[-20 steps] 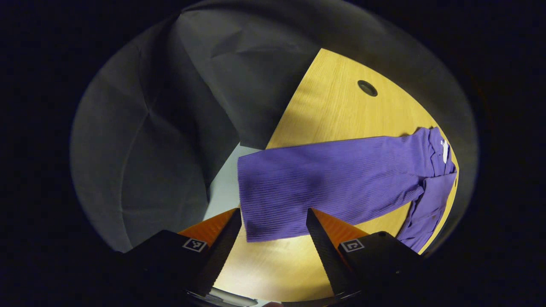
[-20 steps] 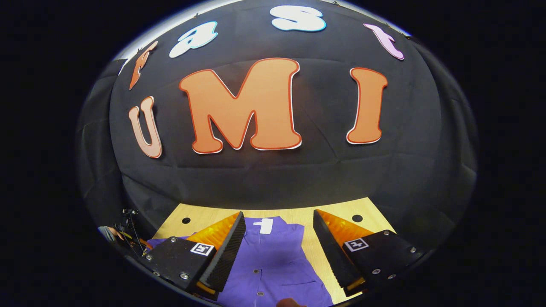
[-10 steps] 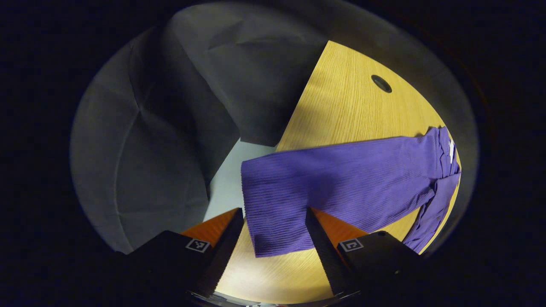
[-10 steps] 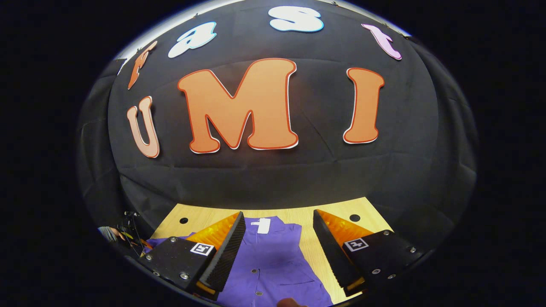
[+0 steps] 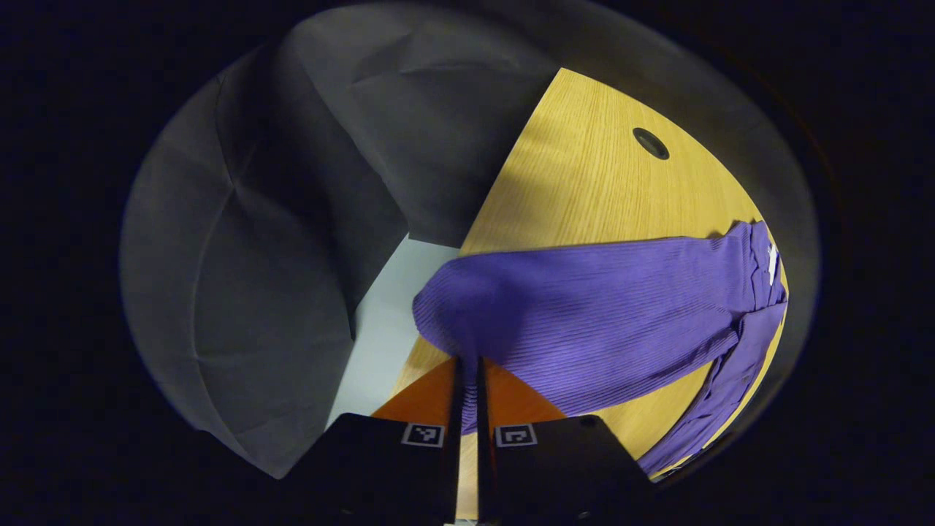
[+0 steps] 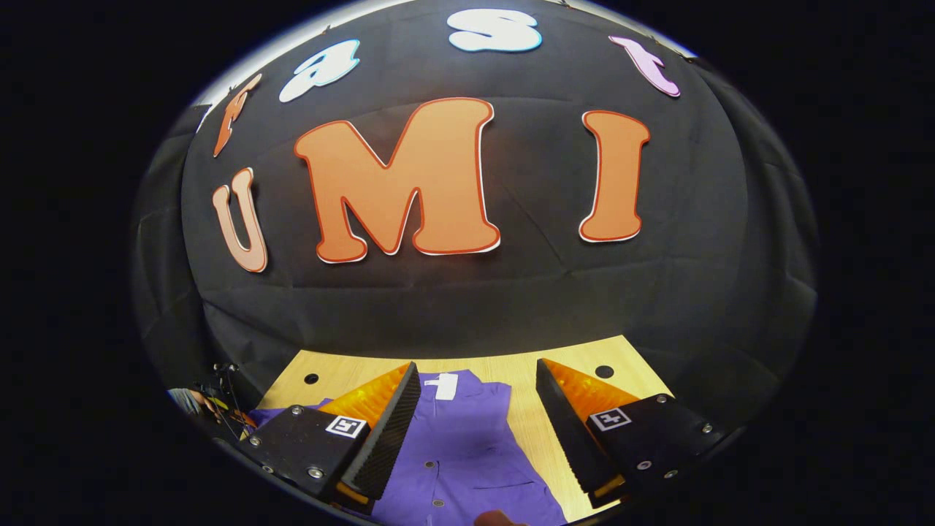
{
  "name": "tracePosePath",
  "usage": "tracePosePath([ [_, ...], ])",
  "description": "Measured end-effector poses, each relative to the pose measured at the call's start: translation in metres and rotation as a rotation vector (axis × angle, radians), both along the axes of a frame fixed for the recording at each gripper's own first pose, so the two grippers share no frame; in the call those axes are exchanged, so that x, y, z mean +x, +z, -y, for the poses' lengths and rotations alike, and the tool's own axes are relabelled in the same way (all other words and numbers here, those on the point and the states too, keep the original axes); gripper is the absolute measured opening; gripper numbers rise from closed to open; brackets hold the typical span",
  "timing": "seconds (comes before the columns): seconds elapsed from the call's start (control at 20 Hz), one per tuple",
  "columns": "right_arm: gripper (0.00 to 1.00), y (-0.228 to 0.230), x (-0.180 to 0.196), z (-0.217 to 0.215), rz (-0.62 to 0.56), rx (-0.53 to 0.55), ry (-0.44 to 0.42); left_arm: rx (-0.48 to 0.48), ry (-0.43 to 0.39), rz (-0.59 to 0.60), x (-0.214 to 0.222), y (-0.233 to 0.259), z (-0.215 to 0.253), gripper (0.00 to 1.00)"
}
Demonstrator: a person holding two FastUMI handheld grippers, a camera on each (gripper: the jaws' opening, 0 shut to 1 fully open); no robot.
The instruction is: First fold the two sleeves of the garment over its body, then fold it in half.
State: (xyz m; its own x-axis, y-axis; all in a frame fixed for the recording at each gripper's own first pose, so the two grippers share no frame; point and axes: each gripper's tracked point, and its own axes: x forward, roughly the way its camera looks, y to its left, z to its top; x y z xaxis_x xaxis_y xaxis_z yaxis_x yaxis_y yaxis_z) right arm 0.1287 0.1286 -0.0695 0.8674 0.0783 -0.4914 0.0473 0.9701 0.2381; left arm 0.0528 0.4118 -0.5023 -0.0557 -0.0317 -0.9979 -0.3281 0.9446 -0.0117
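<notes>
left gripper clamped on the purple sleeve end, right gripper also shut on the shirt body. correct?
Not quite. The left gripper is shut on the end of the purple sleeve, as the left gripper view shows. But the right gripper is open: in the right gripper view its fingers stand wide apart above the shirt body, gripping nothing.

Both views are showing strong fisheye bending toward their edges. In the left gripper view, light is falling from above onto the bench (image 5: 584, 190), leaving the surrounding cloth dim. The right gripper view is evenly lit, sharp, with no glare.
</notes>
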Motion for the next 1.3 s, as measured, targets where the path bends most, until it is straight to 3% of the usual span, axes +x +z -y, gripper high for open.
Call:
tracePosePath([
  [0.2, 0.95, -0.001, -0.004, 0.021, 0.004, 0.0, -0.012, -0.021, -0.048, 0.07, 0.022, 0.034, 0.027, 0.05],
  [0.75, 0.95, -0.006, -0.02, 0.07, 0.024, 0.03, 0.009, -0.077, -0.306, 0.262, 0.092, 0.161, 0.169, 0.08],
  [1.3, 0.95, -0.016, -0.041, 0.13, 0.038, 0.019, 0.014, -0.151, -0.603, 0.374, 0.151, 0.241, 0.382, 0.07],
])
